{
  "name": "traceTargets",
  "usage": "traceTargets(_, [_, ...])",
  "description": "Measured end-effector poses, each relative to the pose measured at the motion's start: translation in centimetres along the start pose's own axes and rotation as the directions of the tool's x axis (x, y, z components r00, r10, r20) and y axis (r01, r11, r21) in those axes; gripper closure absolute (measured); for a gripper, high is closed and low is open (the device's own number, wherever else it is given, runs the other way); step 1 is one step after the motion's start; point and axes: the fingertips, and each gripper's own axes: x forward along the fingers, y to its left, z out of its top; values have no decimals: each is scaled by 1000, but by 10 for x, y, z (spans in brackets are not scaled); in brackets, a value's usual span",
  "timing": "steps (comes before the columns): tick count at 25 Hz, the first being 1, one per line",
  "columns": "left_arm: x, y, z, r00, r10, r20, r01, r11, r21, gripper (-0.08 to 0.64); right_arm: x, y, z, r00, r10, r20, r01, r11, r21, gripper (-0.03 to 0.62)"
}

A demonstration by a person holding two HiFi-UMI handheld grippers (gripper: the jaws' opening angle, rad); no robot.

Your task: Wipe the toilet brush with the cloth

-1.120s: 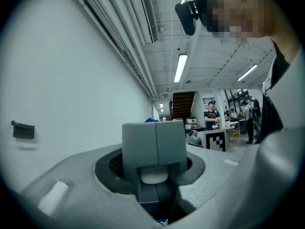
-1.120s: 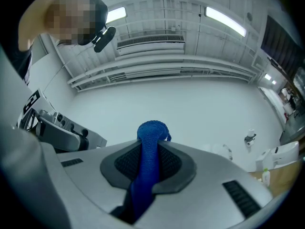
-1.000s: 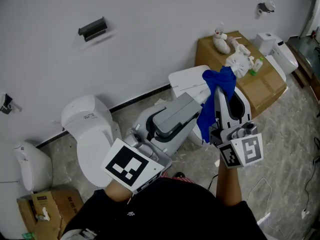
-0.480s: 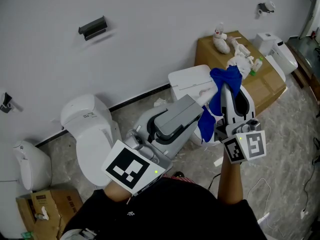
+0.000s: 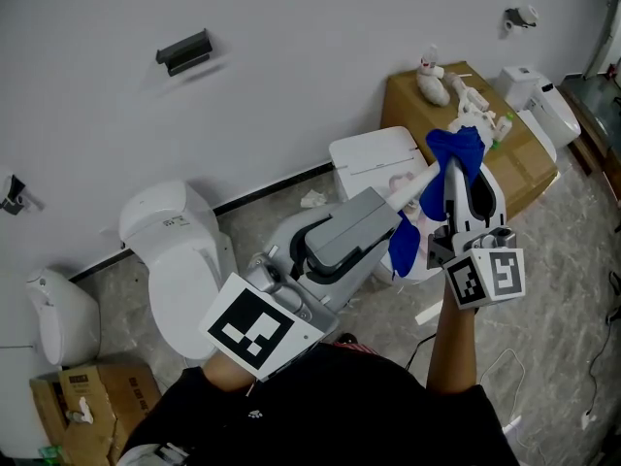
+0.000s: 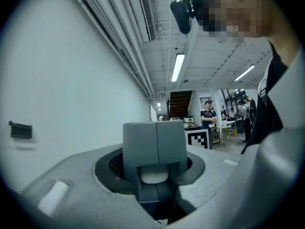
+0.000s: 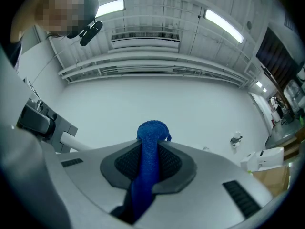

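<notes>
Blue cloth (image 5: 456,149) hides the far part of the brush (image 5: 412,184). In the head view only a short white stretch of handle shows between the two tools. The bristle end cannot be told apart from the white clutter behind it.

On the near end of that handle the left tongs (image 5: 386,210) are clamped. Their own view shows the grey tips meeting, with a rounded white piece pinched just below. The right tongs (image 7: 151,144) pinch the cloth, which is squeezed into a blue rope between the pads, bunched above the tips and hanging loose below. The bunched part lies against the handle just past the left tongs, held in the air over a toilet (image 5: 374,153) whose bowl the tools mostly cover. The person's dark top (image 5: 320,406) fills the bottom of the head view and hides both forearms in part.

A cardboard box (image 5: 514,178) stands by the wall and carries white odds and ends and a small green bottle (image 5: 502,124). A second box (image 5: 116,396) sits open at the lower left, cut by the frame edge, with something white in it that is too small to name.

Two more toilets stand on the stone floor (image 5: 543,357), one at the left (image 5: 175,250) and one at the far right (image 5: 543,105). On the wall are a black bracket (image 5: 181,53) and a roll holder (image 5: 519,15).
</notes>
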Motion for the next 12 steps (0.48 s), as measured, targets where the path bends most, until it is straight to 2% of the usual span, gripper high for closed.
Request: traceTargets(12, [-3, -2, -2, 1000, 2, -6, -2, 1000, -3, 390, 2, -17, -7, 999, -31, -17, 31, 999, -11, 528])
